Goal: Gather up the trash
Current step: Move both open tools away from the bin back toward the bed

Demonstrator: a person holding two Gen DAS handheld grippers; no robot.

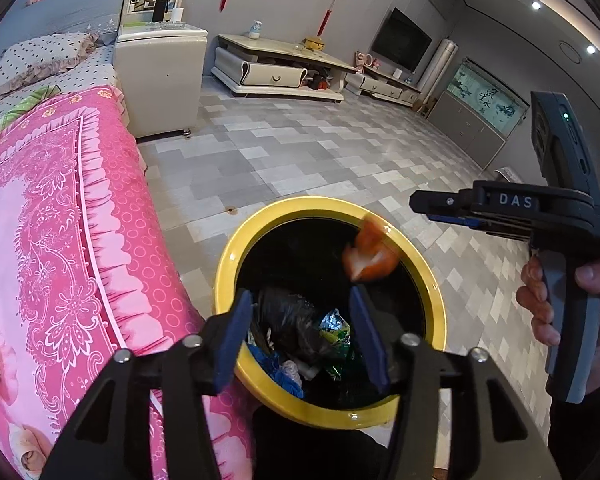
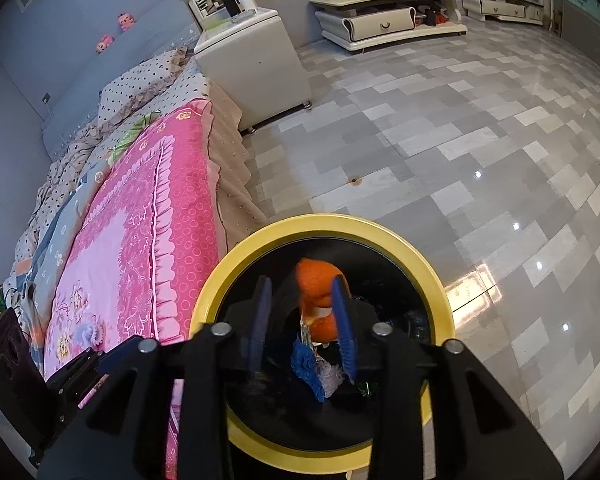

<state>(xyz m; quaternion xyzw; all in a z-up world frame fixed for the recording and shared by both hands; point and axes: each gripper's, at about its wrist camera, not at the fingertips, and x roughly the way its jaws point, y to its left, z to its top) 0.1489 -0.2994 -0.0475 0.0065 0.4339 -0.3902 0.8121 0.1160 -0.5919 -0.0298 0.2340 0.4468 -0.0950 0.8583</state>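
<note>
A round bin with a yellow rim (image 1: 260, 224) and black liner stands on the floor beside the bed; it also shows in the right wrist view (image 2: 380, 228). Wrappers and bags (image 1: 332, 328) lie inside. An orange peel (image 1: 370, 256) is blurred in mid-air over the bin mouth, free of both grippers; in the right wrist view the peel (image 2: 314, 280) sits just beyond my right gripper's fingers. My left gripper (image 1: 300, 312) is open and empty above the bin's near side. My right gripper (image 2: 302, 300) is open above the bin; its body (image 1: 500, 204) shows at the right.
A bed with a pink patterned blanket (image 1: 52, 220) runs along the left, touching the bin's side. A white cabinet (image 1: 160, 76) stands past the bed. A low TV stand (image 1: 280, 68) lines the far wall. Grey tiled floor (image 1: 320, 152) spreads beyond the bin.
</note>
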